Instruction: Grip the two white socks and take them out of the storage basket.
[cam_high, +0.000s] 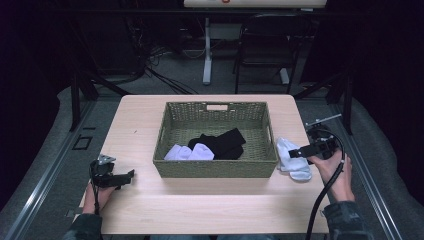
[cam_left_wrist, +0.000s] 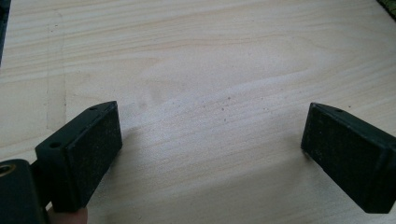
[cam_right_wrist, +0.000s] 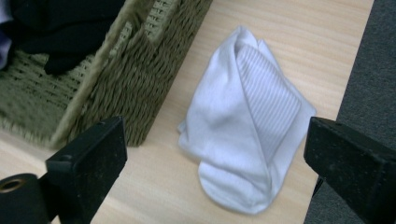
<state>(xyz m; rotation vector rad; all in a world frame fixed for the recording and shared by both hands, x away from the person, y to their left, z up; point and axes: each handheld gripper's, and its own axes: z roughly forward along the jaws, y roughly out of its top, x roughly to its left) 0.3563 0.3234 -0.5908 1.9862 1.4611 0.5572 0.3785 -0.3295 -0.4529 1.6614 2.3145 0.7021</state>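
Lying at the basket's (cam_high: 215, 169) three o'clock: white sock (cam_right_wrist: 247, 140); right gripper (cam_right_wrist: 215, 154) wide; left gripper (cam_left_wrist: 210, 144) wide, over bare desk (cam_left_wrist: 210, 60).

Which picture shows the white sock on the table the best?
The right gripper view: the white sock lies big and close between the open jaws, folds and ribbing clear. The high view shows it small beside the basket, near the right gripper. The left gripper view looks at bare table.

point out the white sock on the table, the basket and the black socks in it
white sock (cam_right_wrist: 243, 140), right gripper view, middle of the folded fabric
basket (cam_high: 215, 169), high view, near woven wall
black socks (cam_high: 222, 142), high view, middle of the dark bundle inside the basket
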